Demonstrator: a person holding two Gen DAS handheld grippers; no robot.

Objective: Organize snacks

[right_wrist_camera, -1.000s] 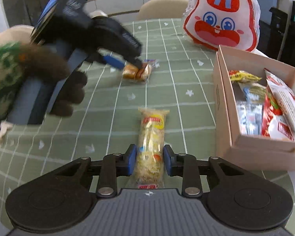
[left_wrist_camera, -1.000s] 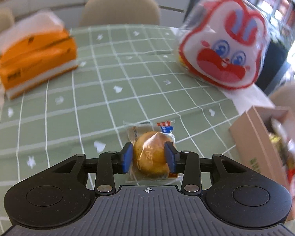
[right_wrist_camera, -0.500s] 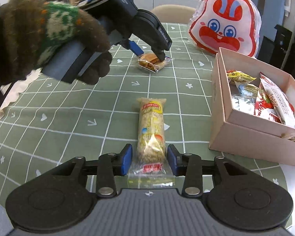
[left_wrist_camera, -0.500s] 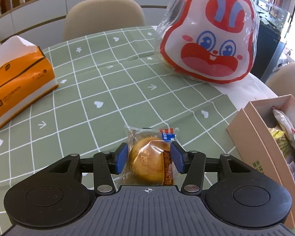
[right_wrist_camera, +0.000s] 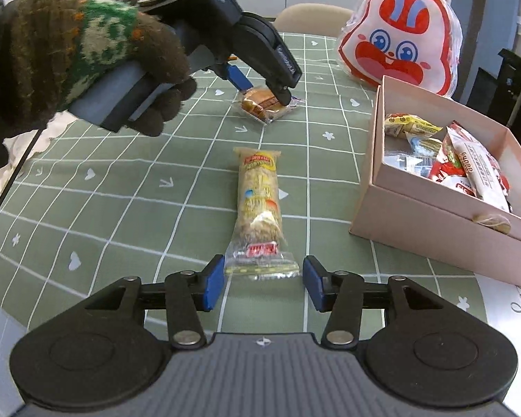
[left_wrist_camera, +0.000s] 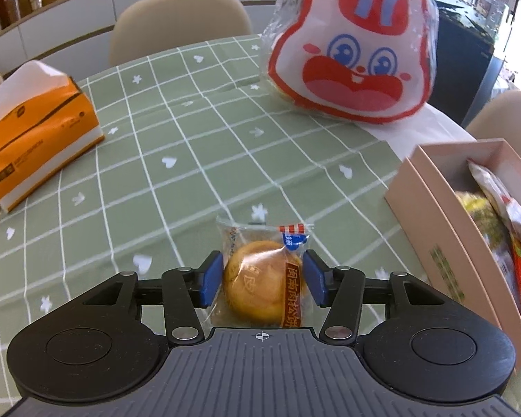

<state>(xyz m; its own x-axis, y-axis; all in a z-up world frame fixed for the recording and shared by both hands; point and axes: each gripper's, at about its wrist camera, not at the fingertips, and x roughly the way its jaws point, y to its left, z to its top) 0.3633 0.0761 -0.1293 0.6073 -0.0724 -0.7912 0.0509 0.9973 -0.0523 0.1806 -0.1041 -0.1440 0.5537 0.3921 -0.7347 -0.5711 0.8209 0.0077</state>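
The left gripper has its fingers spread on either side of a wrapped round cake that lies on the bench. The blue pads stand just beside the wrapper without pinching it; a thin gap shows on each side. In the right wrist view this same gripper, held in a knitted glove, points down at the cake, one finger on each side of it.

The right gripper is also open. The crimped near end of a long snack bar lies between its fingertips, apart from both pads, and the rest of the bar runs straight ahead of the fingers along the bench.

Ahead and to the right of both pairs of fingers stands an open pink box with several packets already inside. Farther ahead, beyond the box, a rabbit-face bag rests on the bench. Far ahead and to the left of the left fingers sits an orange tissue pack.
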